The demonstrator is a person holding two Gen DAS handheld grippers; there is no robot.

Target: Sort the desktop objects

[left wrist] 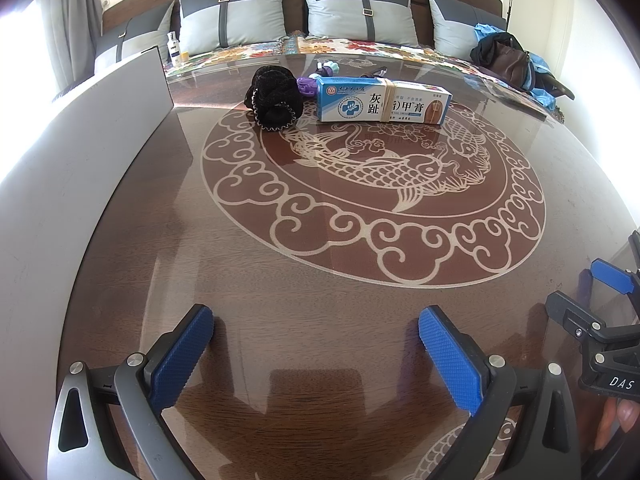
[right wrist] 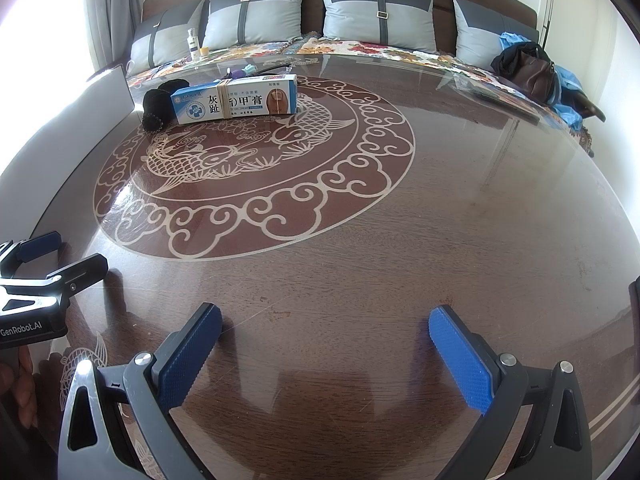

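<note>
A white and blue medicine box (left wrist: 383,100) bound with rubber bands lies at the far side of the brown table (left wrist: 320,300). A black mesh hair bun (left wrist: 275,98) sits to its left, touching it. Purple plastic clips (left wrist: 306,86) lie behind them. In the right wrist view the box (right wrist: 236,98) and the bun (right wrist: 158,106) are far left. My left gripper (left wrist: 316,326) is open and empty, low over the near table. My right gripper (right wrist: 325,326) is open and empty, to the right of the left one.
A white board (left wrist: 80,152) stands along the table's left edge. A sofa with grey cushions (left wrist: 356,12) lies behind the table. A small bottle (left wrist: 173,46) and a brown bag with blue cloth (left wrist: 510,62) rest on it.
</note>
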